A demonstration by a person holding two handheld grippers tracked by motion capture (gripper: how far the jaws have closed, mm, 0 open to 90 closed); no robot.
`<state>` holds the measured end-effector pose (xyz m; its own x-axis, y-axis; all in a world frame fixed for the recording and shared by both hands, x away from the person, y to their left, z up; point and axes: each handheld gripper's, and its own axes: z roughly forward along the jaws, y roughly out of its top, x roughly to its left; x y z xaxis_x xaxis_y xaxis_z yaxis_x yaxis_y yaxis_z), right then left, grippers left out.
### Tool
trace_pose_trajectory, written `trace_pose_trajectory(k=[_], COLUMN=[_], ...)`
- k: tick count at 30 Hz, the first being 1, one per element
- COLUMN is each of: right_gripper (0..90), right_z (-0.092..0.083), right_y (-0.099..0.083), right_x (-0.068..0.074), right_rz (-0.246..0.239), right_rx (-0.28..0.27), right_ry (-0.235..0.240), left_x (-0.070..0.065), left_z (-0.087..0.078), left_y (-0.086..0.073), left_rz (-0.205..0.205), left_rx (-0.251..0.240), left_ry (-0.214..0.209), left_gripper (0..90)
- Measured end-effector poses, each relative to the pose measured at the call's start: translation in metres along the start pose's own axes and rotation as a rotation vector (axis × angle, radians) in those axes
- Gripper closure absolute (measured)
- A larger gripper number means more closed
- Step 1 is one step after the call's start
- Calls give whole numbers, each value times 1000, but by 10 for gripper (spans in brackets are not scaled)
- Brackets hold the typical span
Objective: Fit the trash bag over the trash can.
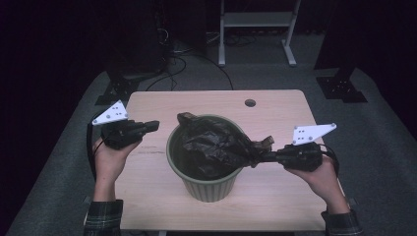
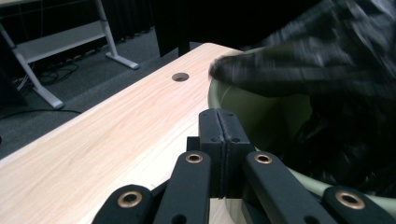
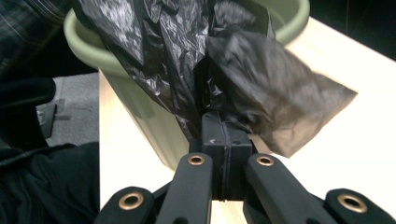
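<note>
While the black bin bag (image 1: 216, 145) sits crumpled in the mouth of the green waste bin (image 1: 209, 187), one corner of it hangs over the rim toward the right gripper (image 1: 263, 156).

Right gripper: jaws clenched on that corner of the bag; the film bunches just ahead of the pads in the right gripper view.

Left gripper (image 1: 153, 125): jaws pressed together on nothing, apart from the bin and just short of its rim, with a loose bag edge (image 2: 261, 70) ahead and above.

Risks, as judged:
- thin film may tear or slip from the pinch if pulled hard sideways;
- the light bin may tip or slide on the wooden table (image 1: 275, 105), since nothing steadies it;
- the closed left jaws cannot catch the far edge.

Markings: no brand, label or writing readable on bag, bin or table.
</note>
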<state>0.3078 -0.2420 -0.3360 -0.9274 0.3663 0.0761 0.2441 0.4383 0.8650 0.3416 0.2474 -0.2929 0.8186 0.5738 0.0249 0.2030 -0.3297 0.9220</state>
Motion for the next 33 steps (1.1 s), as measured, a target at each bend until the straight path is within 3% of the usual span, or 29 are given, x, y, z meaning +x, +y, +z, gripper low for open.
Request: trace_pose_trajectory(k=[3, 8, 13, 18, 23, 28, 33], right_gripper=[900, 900, 900, 900, 900, 900, 900], right_z=[0, -1, 8, 19, 23, 20, 22], right_y=[-1, 13, 26, 36, 40, 41, 42], right_x=[2, 3, 8, 13, 13, 10, 11], right_rz=[-6, -34, -67, -83, -92, -83, -85], right_rx=[-11, -54, -63, -62, -62, -63, -65], right_ry=[3, 10, 34, 55, 54, 39, 46], left_x=[-2, -3, -6, -21, -30, -29, -33], left_z=[3, 9, 15, 24, 26, 19, 27], left_y=[3, 20, 40, 60, 64, 68, 63], left_rz=[14, 19, 44, 78, 100, 94, 101], left_rx=[4, -31, -52, -69, -76, -94, -32], left_ry=[-4, -21, -47, -96, -136, -147, -195], left_gripper=[868, 667, 628, 562, 517, 517, 518])
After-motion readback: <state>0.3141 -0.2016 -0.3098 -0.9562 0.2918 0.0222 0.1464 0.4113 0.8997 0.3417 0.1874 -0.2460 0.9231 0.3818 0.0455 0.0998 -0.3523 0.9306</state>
